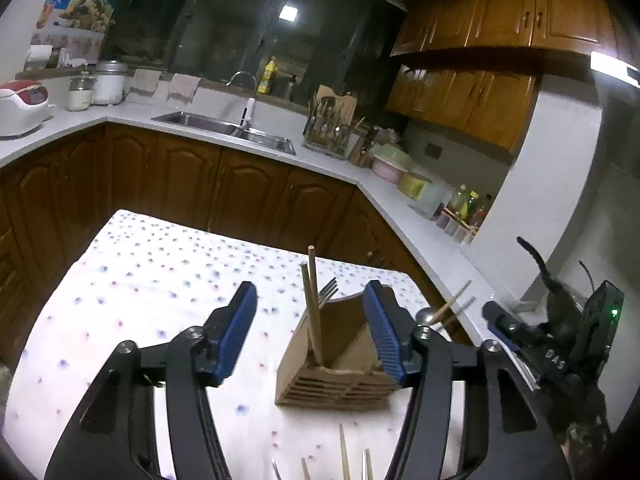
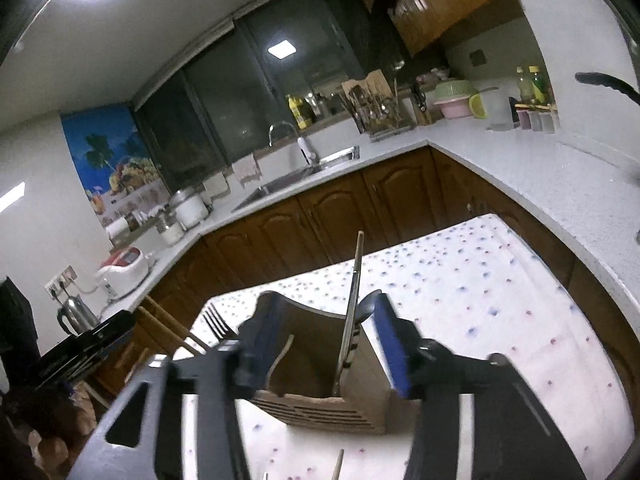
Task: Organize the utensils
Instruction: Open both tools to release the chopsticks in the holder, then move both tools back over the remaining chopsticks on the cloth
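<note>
The utensil holder (image 1: 334, 364) (a brown slotted wooden block) stands upright on the dotted cloth of the bench (image 1: 140, 280); two chopsticks (image 1: 312, 300) and a fork (image 1: 327, 291) stick up out of it; more chopstick tips (image 1: 344, 454) lie on the cloth nearer me. My left tongs (image 1: 310, 330) stand open, gripping nothing, the right pad just beside the holder's far corner; whether it touches I cannot tell. My right tongs (image 2: 324, 344) are open too, their blue pads either side of the holder's top, and hold nothing; a chopstick (image 2: 352, 312) rises between them. Behind, the counter carries a sink (image 1: 224, 130).
</note>
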Available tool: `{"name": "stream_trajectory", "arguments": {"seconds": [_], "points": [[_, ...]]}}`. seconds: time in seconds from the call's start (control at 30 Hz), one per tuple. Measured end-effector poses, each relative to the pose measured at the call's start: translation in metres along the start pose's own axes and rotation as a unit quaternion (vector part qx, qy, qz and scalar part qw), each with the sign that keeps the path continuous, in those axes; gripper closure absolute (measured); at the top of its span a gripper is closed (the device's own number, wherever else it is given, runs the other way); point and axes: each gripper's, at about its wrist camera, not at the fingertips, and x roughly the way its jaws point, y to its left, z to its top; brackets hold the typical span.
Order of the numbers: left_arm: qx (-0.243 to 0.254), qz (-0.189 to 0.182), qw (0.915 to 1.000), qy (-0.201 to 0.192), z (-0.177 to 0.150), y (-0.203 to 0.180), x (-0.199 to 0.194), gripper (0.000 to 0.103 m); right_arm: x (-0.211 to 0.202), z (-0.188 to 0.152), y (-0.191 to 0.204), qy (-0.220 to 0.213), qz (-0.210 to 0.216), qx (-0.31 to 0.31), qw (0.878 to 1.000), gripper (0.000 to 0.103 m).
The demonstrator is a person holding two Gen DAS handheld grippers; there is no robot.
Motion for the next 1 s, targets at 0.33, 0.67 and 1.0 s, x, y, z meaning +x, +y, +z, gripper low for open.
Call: {"name": "stream_trajectory", "arguments": {"seconds": [0.33, 0.67, 1.0], "points": [[-0.016, 0.008, 0.9997, -0.019, -0.023, 0.011, -0.057, 0.008, -0.065, -0.011, 0.001, -0.06, 0.009, 0.011, 0.998, 0.001], [-0.037, 0.014, 0.9991, 0.012, -0.068, 0.026, -0.079, 0.007, -0.109, -0.05, 0.0, -0.052, 0.005, 0.026, 0.998, 0.001], [-0.045, 0.032, 0.9967, 0.06, -0.116, 0.035, -0.08, 0.007, -0.121, -0.104, -0.014, 0.0, -0.018, 0.033, 0.999, 0.001]]}}
